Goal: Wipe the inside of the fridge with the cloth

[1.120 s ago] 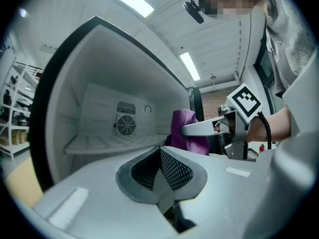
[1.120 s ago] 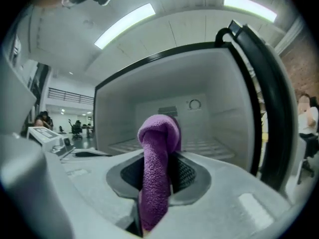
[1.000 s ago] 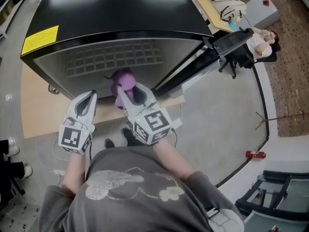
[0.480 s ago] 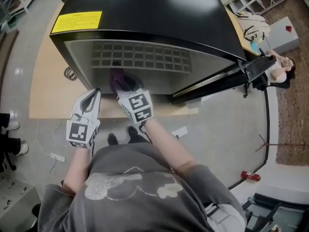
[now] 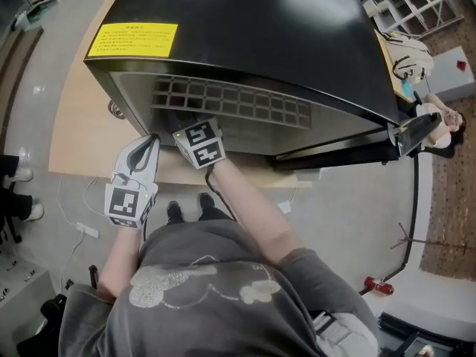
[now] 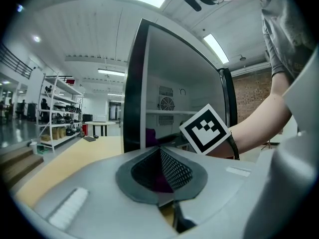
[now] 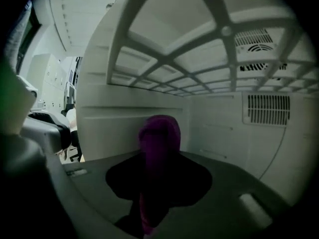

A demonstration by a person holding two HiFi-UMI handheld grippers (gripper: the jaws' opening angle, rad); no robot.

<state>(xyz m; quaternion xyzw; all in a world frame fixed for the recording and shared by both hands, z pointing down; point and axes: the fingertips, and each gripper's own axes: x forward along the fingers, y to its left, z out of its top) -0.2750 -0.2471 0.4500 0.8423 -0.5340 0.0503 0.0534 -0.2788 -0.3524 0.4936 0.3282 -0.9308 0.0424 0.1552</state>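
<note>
The black fridge [image 5: 245, 21] stands open toward me, with its wire shelf [image 5: 230, 103] showing under the top edge. My right gripper [image 5: 199, 141] reaches into the fridge; only its marker cube shows in the head view. In the right gripper view the right gripper [image 7: 159, 158] is shut on the purple cloth [image 7: 159, 138], which stands up between the jaws in front of the white inner wall [image 7: 224, 128]. My left gripper [image 5: 149, 144] hangs outside the opening at the left, jaws closed and empty. From the left gripper [image 6: 160, 151] view the cloth [image 6: 151, 136] shows inside the fridge.
The fridge door [image 5: 357, 146] stands open to the right. A wooden platform [image 5: 74, 125] lies under the fridge. A cable and power strip [image 5: 88, 230] lie on the floor at the left. A seated person [image 5: 439, 121] is at the far right. Vents [image 7: 264, 108] mark the back wall.
My right gripper has pushed forward into the fridge with the cloth, which has passed out of the head view. The left gripper has stayed just outside the opening.
</note>
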